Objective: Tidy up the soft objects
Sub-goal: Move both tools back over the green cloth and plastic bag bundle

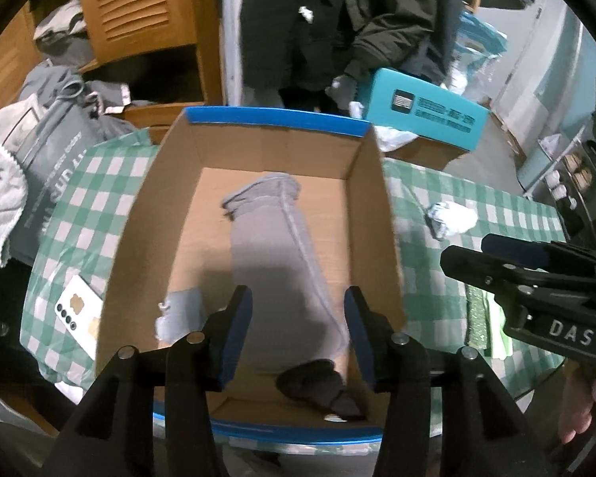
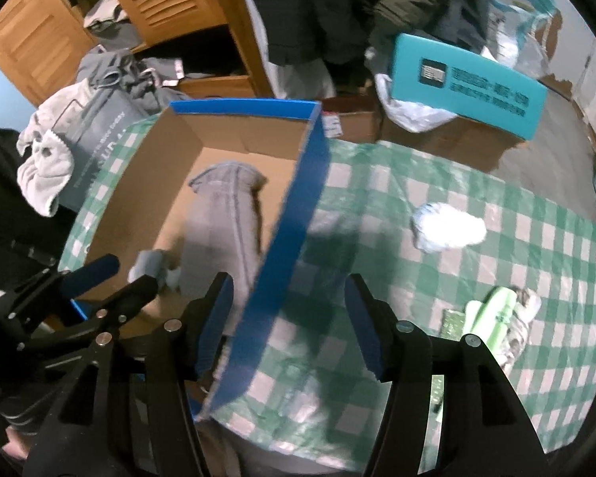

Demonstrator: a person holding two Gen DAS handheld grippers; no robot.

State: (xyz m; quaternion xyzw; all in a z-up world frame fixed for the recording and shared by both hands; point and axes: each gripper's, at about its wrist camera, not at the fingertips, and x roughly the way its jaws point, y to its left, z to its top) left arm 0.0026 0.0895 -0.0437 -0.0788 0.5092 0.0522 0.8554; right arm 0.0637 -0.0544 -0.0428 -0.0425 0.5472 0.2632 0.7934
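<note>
An open cardboard box (image 1: 369,198) with blue outer walls stands on a green checked tablecloth (image 1: 87,202). Inside lie a rolled grey garment (image 1: 274,250), a small light blue-grey cloth (image 1: 178,314) and a dark sock (image 1: 318,385). My left gripper (image 1: 298,330) is open and empty above the box's near end. My right gripper (image 2: 290,322) is open and empty, its fingers astride the box's right wall (image 2: 294,214). A white crumpled cloth (image 2: 449,226) and a green and white soft item (image 2: 500,310) lie on the tablecloth to the right.
A white phone (image 1: 79,314) lies left of the box. A grey bag (image 1: 55,147) with a pale towel (image 1: 0,202) stands at the left. A teal box (image 1: 425,107) and wooden cabinet (image 1: 139,12) are behind. The right gripper shows in the left wrist view (image 1: 536,278).
</note>
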